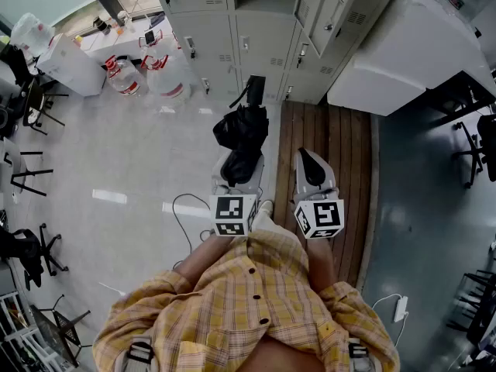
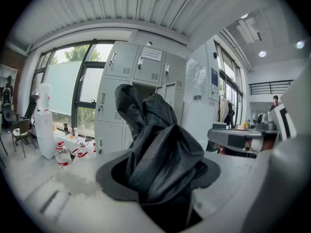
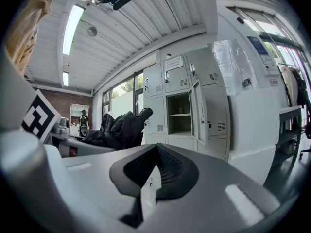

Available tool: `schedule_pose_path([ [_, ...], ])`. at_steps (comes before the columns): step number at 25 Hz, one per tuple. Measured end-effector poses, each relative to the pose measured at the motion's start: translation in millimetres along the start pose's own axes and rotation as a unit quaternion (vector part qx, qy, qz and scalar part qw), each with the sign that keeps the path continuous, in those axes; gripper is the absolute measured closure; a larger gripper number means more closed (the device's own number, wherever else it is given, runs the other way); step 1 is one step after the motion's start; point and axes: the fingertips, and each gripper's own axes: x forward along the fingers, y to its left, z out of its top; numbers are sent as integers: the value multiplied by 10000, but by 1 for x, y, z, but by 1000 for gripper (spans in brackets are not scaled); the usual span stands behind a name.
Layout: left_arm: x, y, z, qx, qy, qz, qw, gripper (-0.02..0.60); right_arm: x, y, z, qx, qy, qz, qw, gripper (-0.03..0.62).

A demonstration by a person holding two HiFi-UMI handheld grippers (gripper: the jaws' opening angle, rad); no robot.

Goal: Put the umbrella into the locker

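Observation:
A black folded umbrella sticks out forward from my left gripper, which is shut on its bunched fabric. In the left gripper view the umbrella fills the space between the pads of the left gripper. My right gripper is level beside it, to the right, with its pads together and nothing in them; the right gripper faces the lockers. Ahead stands the grey locker bank with one open compartment and its door swung out to the right. The umbrella also shows at the left of that view.
Large water bottles and a white dispenser stand at the left of the lockers. A wooden platform lies under the right gripper. A white cabinet is at the right. Chairs line the left, and a cable runs on the floor.

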Motion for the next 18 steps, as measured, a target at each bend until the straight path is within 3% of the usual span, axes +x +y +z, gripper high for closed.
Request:
schedule_pose_path([
  [18, 36, -14, 8, 117, -61, 267, 9996, 322, 23, -41, 4, 166, -227, 348, 9990, 595],
])
